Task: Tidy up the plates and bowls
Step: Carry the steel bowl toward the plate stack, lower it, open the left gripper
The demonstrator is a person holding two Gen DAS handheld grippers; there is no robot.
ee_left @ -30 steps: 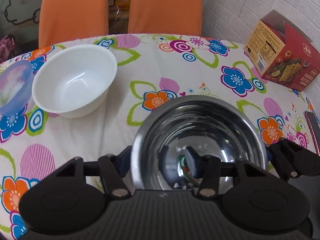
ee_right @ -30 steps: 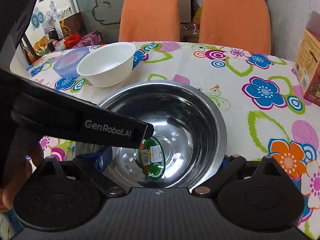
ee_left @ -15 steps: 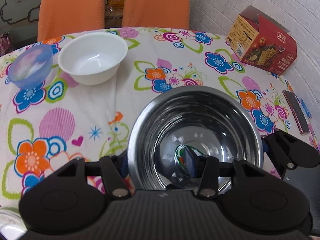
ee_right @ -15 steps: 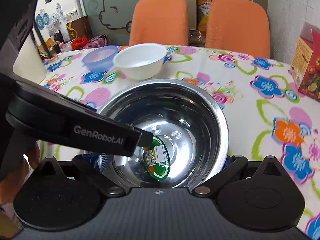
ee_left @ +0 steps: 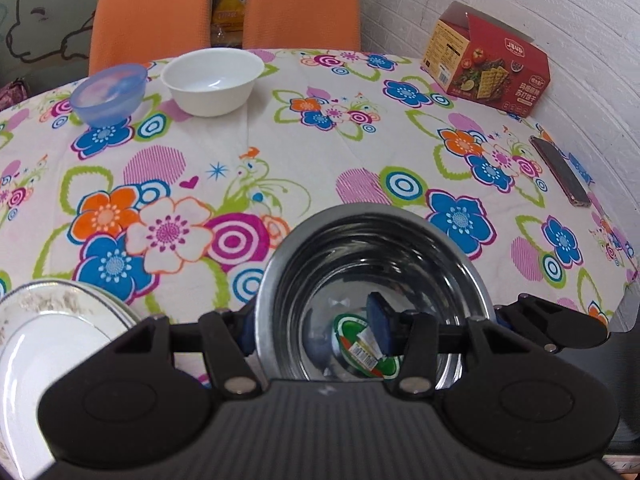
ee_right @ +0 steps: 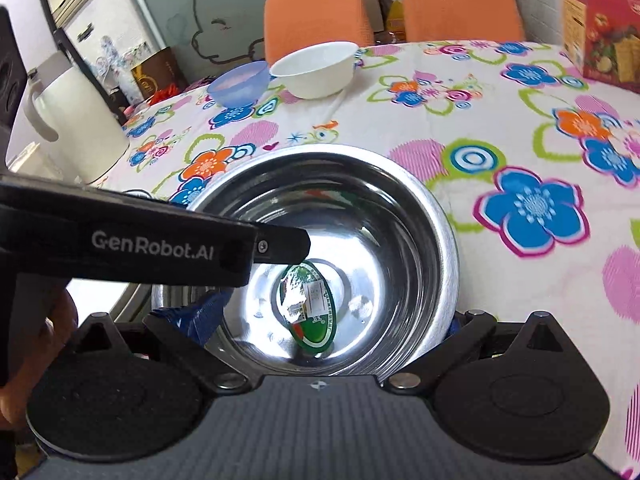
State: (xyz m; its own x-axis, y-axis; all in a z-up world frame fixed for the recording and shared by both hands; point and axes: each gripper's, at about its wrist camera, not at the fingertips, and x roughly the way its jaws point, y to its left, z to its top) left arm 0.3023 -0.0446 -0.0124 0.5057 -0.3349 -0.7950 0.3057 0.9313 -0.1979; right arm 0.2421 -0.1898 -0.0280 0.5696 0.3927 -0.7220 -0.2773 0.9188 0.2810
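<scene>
A steel bowl point(ee_left: 372, 240) with a green sticker point(ee_left: 368, 348) inside fills the foreground of both views. My left gripper point(ee_left: 311, 328) is shut on its near left wall, one pad inside and one outside. In the right wrist view the same steel bowl point(ee_right: 400, 216) sits between the fingers of my right gripper point(ee_right: 328, 322), which is shut on its sides. The left gripper's finger point(ee_right: 280, 244) reaches over the rim. A white bowl point(ee_left: 212, 80) and a blue translucent bowl point(ee_left: 108, 92) stand far back on the table. A white plate point(ee_left: 52, 344) lies at the lower left.
A red cracker box point(ee_left: 488, 60) stands at the back right and a phone point(ee_left: 560, 172) lies by the right edge. Two orange chairs point(ee_left: 152, 12) are behind the floral tablecloth point(ee_left: 280, 152). A white kettle point(ee_right: 68, 120) stands at the left.
Both grippers have carried the steel bowl back toward the near edge of the table. The white and blue bowls now look farther away, and the plate has come into view.
</scene>
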